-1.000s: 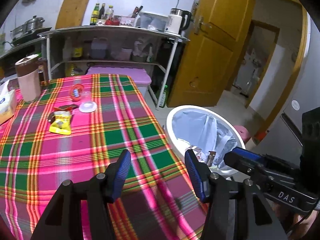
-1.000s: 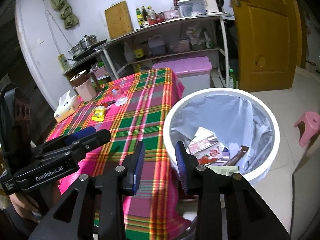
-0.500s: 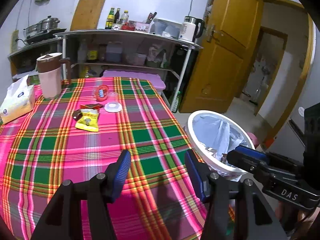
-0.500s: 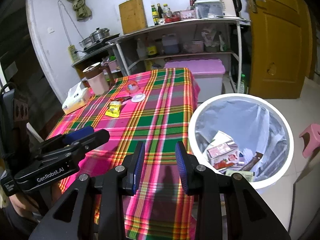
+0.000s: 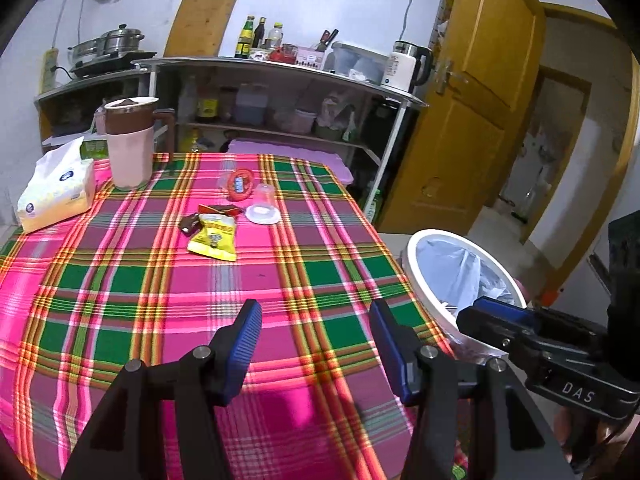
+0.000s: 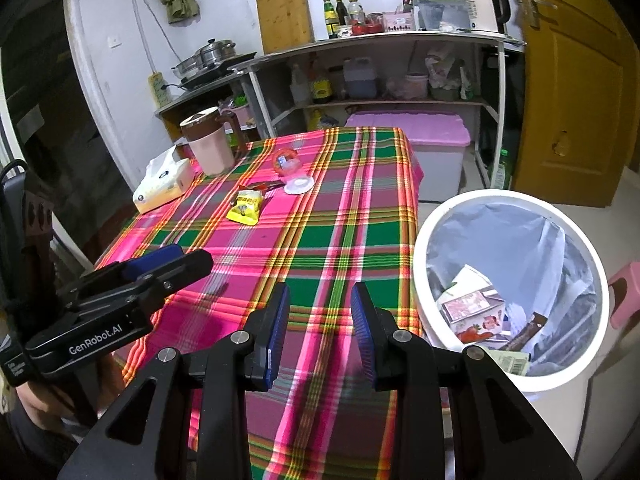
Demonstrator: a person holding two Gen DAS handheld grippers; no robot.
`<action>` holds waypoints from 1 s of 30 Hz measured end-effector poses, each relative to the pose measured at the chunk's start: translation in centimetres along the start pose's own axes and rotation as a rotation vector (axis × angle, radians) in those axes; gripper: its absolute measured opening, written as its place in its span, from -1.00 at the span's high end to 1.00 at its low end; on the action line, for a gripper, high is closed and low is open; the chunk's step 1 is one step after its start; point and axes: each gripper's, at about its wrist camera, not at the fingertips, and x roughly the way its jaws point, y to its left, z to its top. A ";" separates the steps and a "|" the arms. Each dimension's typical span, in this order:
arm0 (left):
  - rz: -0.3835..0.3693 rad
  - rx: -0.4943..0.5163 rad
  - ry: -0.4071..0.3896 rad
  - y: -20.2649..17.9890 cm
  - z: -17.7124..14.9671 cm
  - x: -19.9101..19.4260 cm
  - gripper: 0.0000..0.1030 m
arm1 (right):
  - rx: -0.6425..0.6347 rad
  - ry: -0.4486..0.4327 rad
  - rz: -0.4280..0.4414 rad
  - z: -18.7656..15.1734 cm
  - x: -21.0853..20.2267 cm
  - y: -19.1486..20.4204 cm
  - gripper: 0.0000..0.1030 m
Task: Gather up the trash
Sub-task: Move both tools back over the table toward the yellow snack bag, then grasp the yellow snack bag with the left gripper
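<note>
Both grippers hang over the near edge of the plaid tablecloth (image 5: 120, 292) with nothing between their blue pads. Left gripper (image 5: 316, 344) has its jaws spread wide and empty; right gripper (image 6: 320, 328) has its jaws set narrower, also parted and empty, the cloth showing through the gap in each view.

From the left wrist camera, the trash lies up the table at about 11 o'clock of the gripper: a yellow snack packet (image 5: 214, 238) lying flat, with a dark brown wrapper (image 5: 188, 224) touching its upper left corner and a red-and-dark wrapper (image 5: 220, 210) just above it. Just to the right of these sit a clear plastic lid (image 5: 262, 214) and a clear cup (image 5: 266, 196), and beyond them a red-rimmed round item (image 5: 240, 184). At 10 o'clock stand a tissue pack (image 5: 56, 192) and a pink jug with a brown lid (image 5: 130, 144), well apart from the wrappers.

The white trash bin (image 6: 424, 240) stands on the floor beside the table's right edge, at about 3 o'clock of the right gripper, lined with a pale bag and holding cartons and wrappers (image 6: 476, 312). A pink stool (image 6: 628, 292) sits past the bin at the frame's right edge
</note>
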 end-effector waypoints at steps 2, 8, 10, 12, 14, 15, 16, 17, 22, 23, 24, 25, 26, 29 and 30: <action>0.015 -0.004 0.000 0.4 0.1 0.1 -0.08 | -0.005 0.004 0.006 0.3 0.4 0.2 0.36; 0.065 -0.027 0.003 2.2 0.4 0.6 -0.08 | -0.019 0.015 0.022 1.1 1.7 0.8 0.36; 0.077 -0.032 0.004 2.7 0.6 0.8 -0.08 | -0.024 0.017 0.026 1.3 2.2 0.9 0.36; 0.093 -0.035 0.004 3.3 0.8 1.1 -0.08 | -0.031 0.021 0.033 1.6 2.7 1.2 0.36; 0.104 -0.042 0.008 4.0 1.1 1.5 -0.08 | -0.036 0.025 0.037 1.8 3.1 1.3 0.36; 0.106 -0.044 0.010 4.2 1.2 1.7 -0.08 | -0.039 0.027 0.040 2.0 3.4 1.4 0.36; 0.109 -0.048 0.013 4.5 1.5 2.1 -0.08 | -0.041 0.027 0.042 2.0 3.6 1.5 0.36; 0.111 -0.050 0.016 4.8 1.7 2.4 -0.08 | -0.043 0.029 0.043 2.2 3.8 1.5 0.36; 0.127 -0.056 0.029 6.0 2.8 4.1 -0.08 | -0.049 0.034 0.054 2.9 4.9 1.5 0.36; 0.128 -0.055 0.029 6.2 3.0 4.4 -0.08 | -0.050 0.036 0.056 3.1 5.2 1.5 0.36; 0.128 -0.053 0.031 6.3 3.3 4.7 -0.08 | -0.050 0.037 0.058 3.3 5.4 1.6 0.36; 0.129 -0.049 0.035 6.5 3.7 5.3 -0.08 | -0.051 0.040 0.061 3.4 5.7 1.6 0.36; 0.130 -0.043 0.038 6.6 4.0 5.7 -0.08 | -0.051 0.042 0.062 3.5 5.9 1.6 0.36; 0.133 -0.026 0.054 6.9 4.7 7.4 -0.08 | -0.052 0.048 0.070 4.0 6.8 1.5 0.36; 0.136 -0.024 0.061 7.0 4.9 7.8 -0.08 | -0.052 0.049 0.072 4.1 6.9 1.5 0.36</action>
